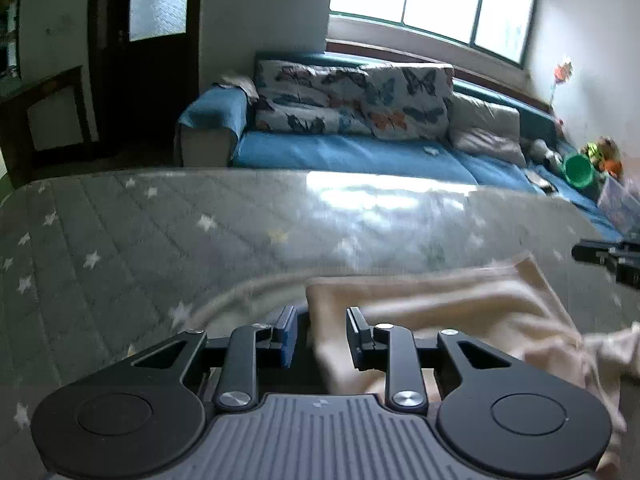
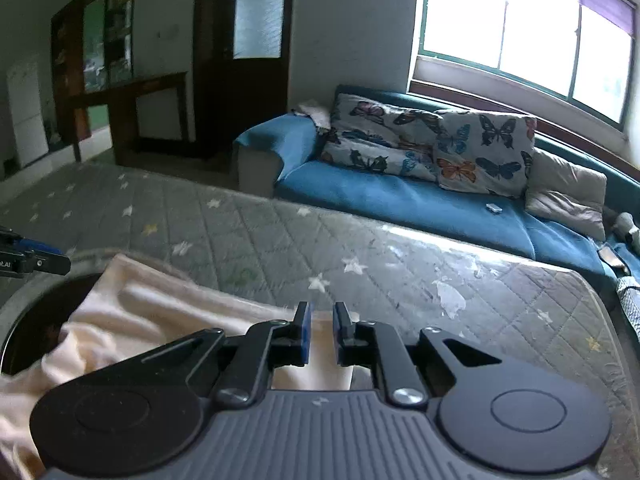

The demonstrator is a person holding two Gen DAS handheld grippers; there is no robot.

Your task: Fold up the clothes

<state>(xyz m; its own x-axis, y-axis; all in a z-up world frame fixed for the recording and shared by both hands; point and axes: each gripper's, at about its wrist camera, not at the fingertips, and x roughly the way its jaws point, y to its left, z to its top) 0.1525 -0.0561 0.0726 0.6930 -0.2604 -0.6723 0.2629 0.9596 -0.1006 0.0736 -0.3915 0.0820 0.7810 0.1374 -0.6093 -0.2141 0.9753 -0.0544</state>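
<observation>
Cream knit garment [image 1: 440, 300] could slump crooked: left gripper [image 1: 322, 334] stands parted around its edge, right gripper [image 2: 322, 332] barely parted, neither pinching

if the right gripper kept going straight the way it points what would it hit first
Most likely the cream cloth lying just under and ahead of the right gripper, then the star-quilted mat beyond it. Depth is hard to judge in this fisheye view, so it might clear the cloth's edge.

Left tool [image 1: 321, 334] parted over cream cloth [image 1: 440, 304] on quilted mat [image 1: 120, 240].
</observation>
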